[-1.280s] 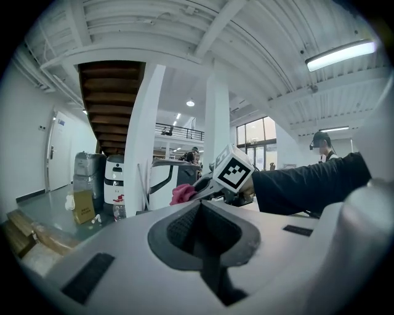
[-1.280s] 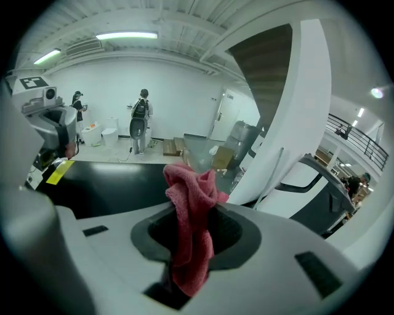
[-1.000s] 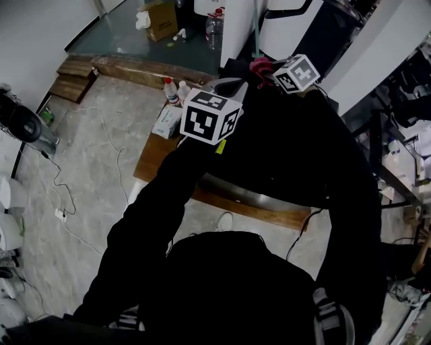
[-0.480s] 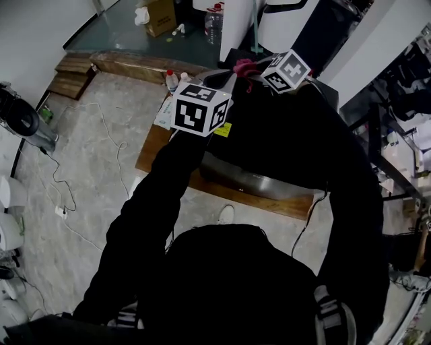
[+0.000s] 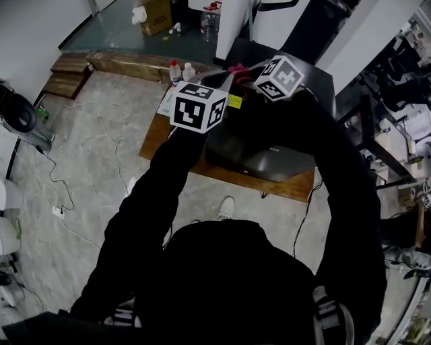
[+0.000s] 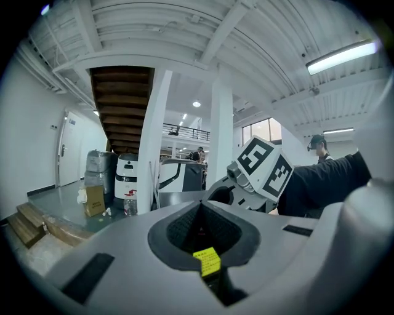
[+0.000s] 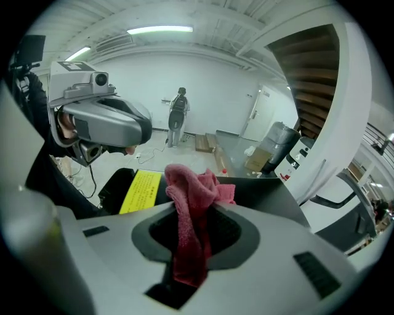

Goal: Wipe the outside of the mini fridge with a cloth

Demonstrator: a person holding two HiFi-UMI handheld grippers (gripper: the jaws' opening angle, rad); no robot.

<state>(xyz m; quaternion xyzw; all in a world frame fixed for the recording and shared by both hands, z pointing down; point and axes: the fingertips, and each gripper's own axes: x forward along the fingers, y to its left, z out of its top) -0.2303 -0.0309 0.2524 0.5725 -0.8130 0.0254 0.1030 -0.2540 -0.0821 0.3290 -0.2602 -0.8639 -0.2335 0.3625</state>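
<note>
The black mini fridge [image 5: 269,158] stands on a low wooden platform and carries a yellow label [image 5: 234,101] near its top left corner. My right gripper [image 5: 246,68] is over the fridge's top, shut on a red cloth [image 7: 188,200] that bunches up above the jaws. In the right gripper view the fridge's dark top [image 7: 271,191] and its yellow label [image 7: 140,191] lie just past the cloth. My left gripper [image 5: 223,80] hovers at the fridge's top left, next to the right one. Its jaws are shut [image 6: 200,208] with only a small yellow tag at the seam.
Small bottles [image 5: 176,70] and a tissue pack [image 5: 167,102] sit on the wooden platform [image 5: 296,190] left of the fridge. Cables [image 5: 67,195] trail over the floor. A cardboard box [image 5: 153,15] and a water bottle [image 5: 210,20] stand beyond. Shelving [image 5: 387,135] is on the right.
The right gripper has carried the red cloth leftward over the fridge top, closer to the left gripper. The head view has shifted, showing more of the fridge's front.
</note>
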